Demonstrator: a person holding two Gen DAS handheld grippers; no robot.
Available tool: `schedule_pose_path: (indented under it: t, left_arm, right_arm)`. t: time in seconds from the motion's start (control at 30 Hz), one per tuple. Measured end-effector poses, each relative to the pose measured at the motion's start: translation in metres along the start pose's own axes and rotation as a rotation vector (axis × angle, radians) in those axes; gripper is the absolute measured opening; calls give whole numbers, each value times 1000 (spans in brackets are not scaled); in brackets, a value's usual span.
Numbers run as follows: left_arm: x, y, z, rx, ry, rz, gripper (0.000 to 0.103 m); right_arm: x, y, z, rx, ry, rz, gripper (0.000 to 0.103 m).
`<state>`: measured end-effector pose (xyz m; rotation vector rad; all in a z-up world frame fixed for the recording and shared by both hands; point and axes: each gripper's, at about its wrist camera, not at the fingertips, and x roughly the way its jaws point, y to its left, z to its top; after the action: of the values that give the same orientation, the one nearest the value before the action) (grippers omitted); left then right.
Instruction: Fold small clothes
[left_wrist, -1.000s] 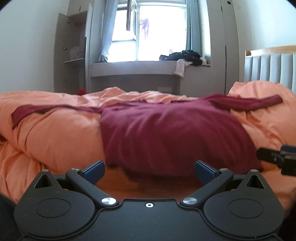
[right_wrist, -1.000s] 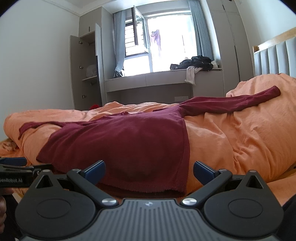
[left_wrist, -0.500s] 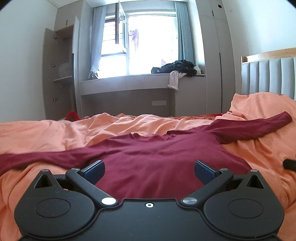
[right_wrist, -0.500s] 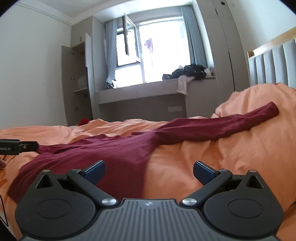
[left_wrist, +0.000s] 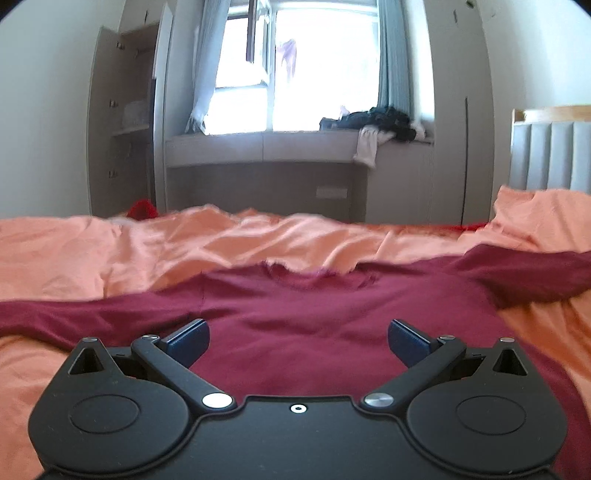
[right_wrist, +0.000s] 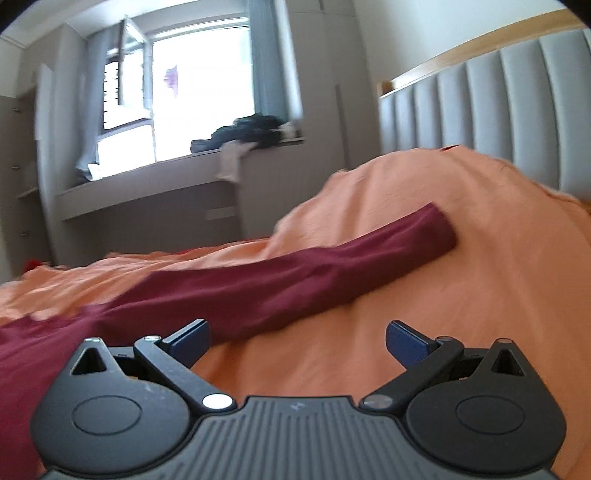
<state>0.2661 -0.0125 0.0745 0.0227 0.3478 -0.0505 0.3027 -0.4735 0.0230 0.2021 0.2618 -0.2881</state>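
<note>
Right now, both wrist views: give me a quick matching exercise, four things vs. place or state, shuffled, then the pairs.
Things:
1. maroon shirt
2. right sleeve
3. dark clothes pile
4. left hand-held gripper

Place or state:
A. on the window ledge
B. open, above the shirt's body
C. spread flat on the orange duvet
D. stretched up the duvet mound toward the headboard

Pairs: 1-C, 2-D, 3-A, 4-B

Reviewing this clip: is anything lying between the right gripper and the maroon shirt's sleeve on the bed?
Nothing visible does. The right gripper is open, and only bare orange duvet lies between its fingers and the sleeve, which stretches flat across the duvet just ahead, its near end right beside the left finger.
</note>
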Motion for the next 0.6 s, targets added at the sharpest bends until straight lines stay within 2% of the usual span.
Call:
schedule_pose_path:
  t: [0.2,0.3,0.43,0.53,0.6]
  left_arm:
    - [15,12,-9,-35,55,-8,103]
    - [17,18,-13,-61,72,-19,103]
    - [22,21,-18,-81,103,-29,103]
    - [25,21,-19,-83,128,-30,103]
    - [26,22,-18,-85,135,-33,103]
  right_arm:
    - [42,-19,15,75,-34,-74,101]
    - [59,-20,21,88,-39,-152,94]
    - [80,-27,32,146,-55,-241,80]
    - [90,-37,31,222,-69,-219,74]
    - [94,-41,31,241,-74,-239,55]
